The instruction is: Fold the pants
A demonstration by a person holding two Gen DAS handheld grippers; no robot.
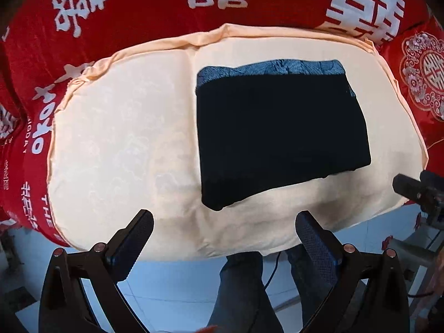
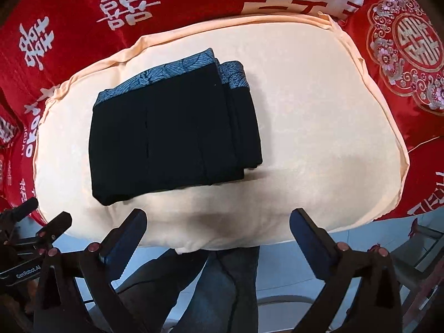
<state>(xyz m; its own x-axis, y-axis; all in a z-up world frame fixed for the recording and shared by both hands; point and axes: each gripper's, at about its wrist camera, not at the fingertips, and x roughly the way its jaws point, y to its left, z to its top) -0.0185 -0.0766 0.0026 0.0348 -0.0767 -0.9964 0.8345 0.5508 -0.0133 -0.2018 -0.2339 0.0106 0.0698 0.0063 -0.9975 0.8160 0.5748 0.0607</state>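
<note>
The dark pants (image 1: 280, 136) lie folded into a compact rectangle on the cream cushion (image 1: 125, 144), with a blue patterned band along the far edge. In the right wrist view the pants (image 2: 172, 136) sit left of centre on the cushion (image 2: 319, 127), with stacked layers showing at their right side. My left gripper (image 1: 224, 230) is open and empty, held above the cushion's near edge, short of the pants. My right gripper (image 2: 217, 227) is open and empty, also over the near edge. The right gripper shows at the right edge of the left wrist view (image 1: 416, 191), and the left gripper at the left edge of the right wrist view (image 2: 33, 222).
A red bedspread with white characters (image 1: 194, 14) surrounds the cushion. A red embroidered pillow (image 2: 402, 50) lies at the right. The person's legs in jeans (image 2: 222, 283) and a pale blue floor (image 1: 180, 285) show below the cushion's near edge.
</note>
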